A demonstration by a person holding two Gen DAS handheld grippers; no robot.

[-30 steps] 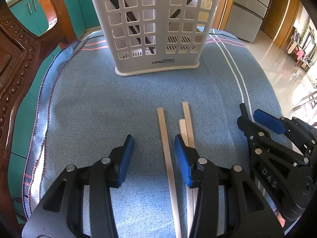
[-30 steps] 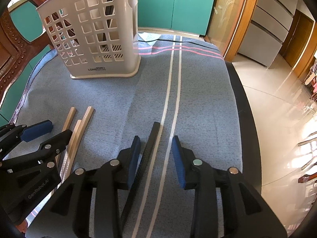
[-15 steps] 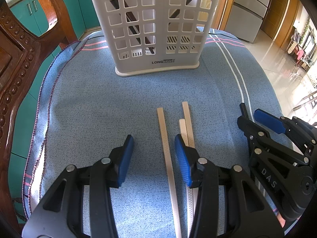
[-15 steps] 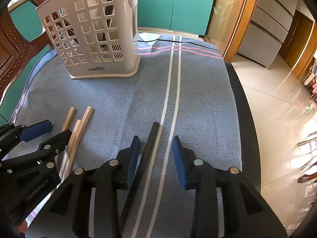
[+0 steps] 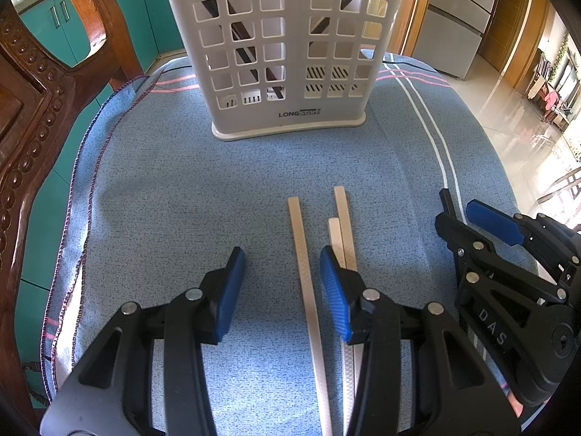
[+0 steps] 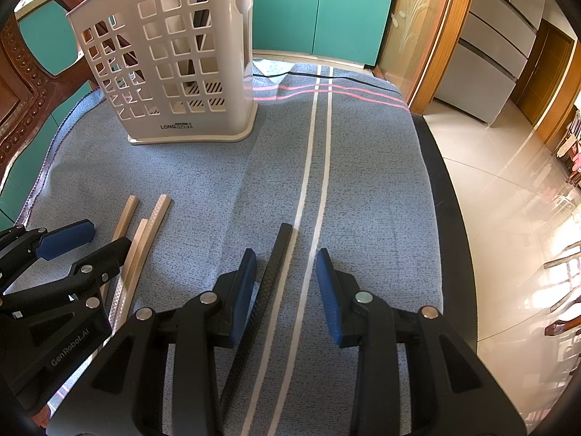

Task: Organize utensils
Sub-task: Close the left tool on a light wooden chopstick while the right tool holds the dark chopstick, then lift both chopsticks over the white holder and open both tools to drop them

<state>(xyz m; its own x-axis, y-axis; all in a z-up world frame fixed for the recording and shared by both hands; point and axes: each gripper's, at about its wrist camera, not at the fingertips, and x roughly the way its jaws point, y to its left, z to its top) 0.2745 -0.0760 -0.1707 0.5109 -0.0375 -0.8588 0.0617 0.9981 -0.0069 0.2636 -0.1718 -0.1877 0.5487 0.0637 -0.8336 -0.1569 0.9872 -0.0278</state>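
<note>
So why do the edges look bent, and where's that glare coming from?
Left wrist view: fisheye lens bows the wooden chair; corners go black. Right wrist view: sunlight glares off the tiled floor; the utensil basket and blue cloth stay sharp and evenly lit.

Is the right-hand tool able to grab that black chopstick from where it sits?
Probably yes: the black chopstick already lies between the open jaws of the right gripper, nearer its left jaw, with only cloth around it.

Chopsticks [image 5: 303,254] before basket [image 5: 287,72]
</note>
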